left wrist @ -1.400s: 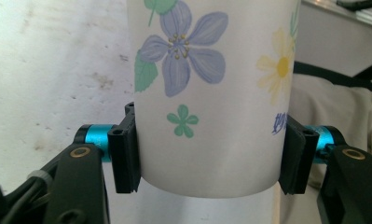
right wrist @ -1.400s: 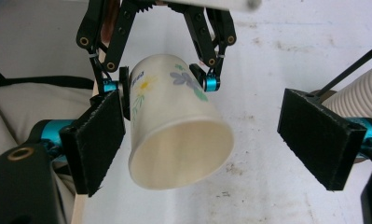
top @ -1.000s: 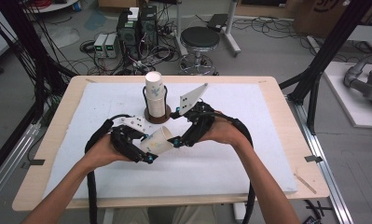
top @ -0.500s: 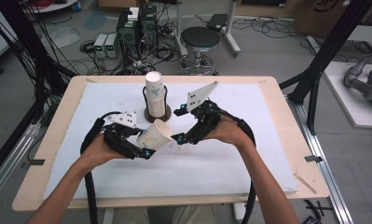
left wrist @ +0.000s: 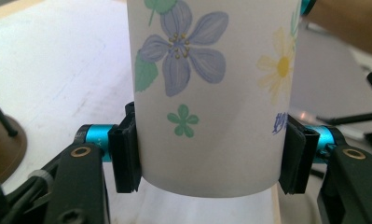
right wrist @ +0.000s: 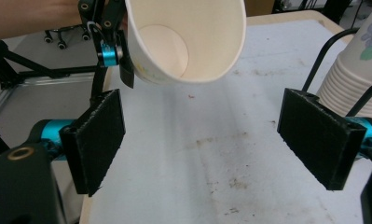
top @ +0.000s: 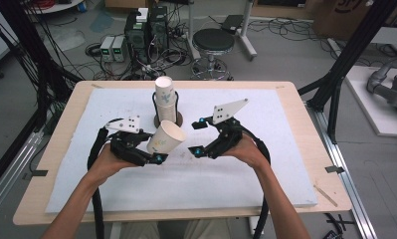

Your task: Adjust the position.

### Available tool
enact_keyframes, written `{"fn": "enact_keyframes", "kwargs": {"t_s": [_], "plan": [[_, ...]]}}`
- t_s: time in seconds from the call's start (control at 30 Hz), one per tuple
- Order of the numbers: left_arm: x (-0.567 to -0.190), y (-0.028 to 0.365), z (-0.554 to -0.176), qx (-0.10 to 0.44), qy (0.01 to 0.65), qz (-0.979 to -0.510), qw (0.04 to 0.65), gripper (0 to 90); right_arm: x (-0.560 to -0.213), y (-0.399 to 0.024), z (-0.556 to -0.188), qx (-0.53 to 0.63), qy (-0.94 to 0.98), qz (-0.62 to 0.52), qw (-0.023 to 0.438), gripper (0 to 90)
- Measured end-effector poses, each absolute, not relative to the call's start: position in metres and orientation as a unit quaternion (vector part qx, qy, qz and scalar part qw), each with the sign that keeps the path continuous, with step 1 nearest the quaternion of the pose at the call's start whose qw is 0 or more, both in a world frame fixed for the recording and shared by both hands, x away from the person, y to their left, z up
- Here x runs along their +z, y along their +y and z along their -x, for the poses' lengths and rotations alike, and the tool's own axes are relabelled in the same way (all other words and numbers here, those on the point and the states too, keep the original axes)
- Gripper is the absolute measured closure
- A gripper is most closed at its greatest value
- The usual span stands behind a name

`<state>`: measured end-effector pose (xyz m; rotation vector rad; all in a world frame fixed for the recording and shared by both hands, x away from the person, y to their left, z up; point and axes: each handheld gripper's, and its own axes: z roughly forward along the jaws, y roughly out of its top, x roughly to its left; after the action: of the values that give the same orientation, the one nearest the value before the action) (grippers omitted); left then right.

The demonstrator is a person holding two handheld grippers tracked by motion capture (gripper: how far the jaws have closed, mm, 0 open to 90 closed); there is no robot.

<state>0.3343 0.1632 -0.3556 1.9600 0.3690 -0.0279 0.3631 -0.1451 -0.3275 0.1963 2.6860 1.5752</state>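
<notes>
Left gripper view: paper cup clamped between left claw.

Even, bright overhead lighting; soft shadows on the table; high view slightly soft, close-ups mildly blurred.

We see a wooden table with a big white mat on top of it. The floor around it is grey and smooth. Behind the table stands a round black stool with shiny legs. Near it sit dark computer boxes and two small pale boxes, with lots of black wires lying all around. Black metal poles lean up on both sides. A white board lies on the floor at the right.
</notes>
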Motion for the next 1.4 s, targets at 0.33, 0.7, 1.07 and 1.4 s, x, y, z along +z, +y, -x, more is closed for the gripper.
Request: {"fn": "enact_keyframes", "kwargs": {"t_s": [0.33, 0.7, 1.07, 1.4], "plan": [[-0.364, 0.163, -0.336, -0.018, 0.147, -0.799, 0.583, 37.1, -0.332, -0.143, -0.362, 0.525, 0.849, -0.057, 0.007, 15.3], [-0.375, 0.161, -0.339, -0.028, 0.146, -0.773, 0.617, 37.0, -0.344, -0.140, -0.364, 0.551, 0.832, -0.064, -0.019, 15.4], [-0.376, 0.156, -0.338, -0.029, 0.135, -0.762, 0.633, 37.0, -0.346, -0.132, -0.366, 0.572, 0.818, -0.050, -0.035, 15.6], [-0.384, 0.149, -0.338, -0.032, 0.129, -0.752, 0.646, 37.1, -0.348, -0.125, -0.366, 0.585, 0.809, -0.041, -0.049, 15.7]]}}
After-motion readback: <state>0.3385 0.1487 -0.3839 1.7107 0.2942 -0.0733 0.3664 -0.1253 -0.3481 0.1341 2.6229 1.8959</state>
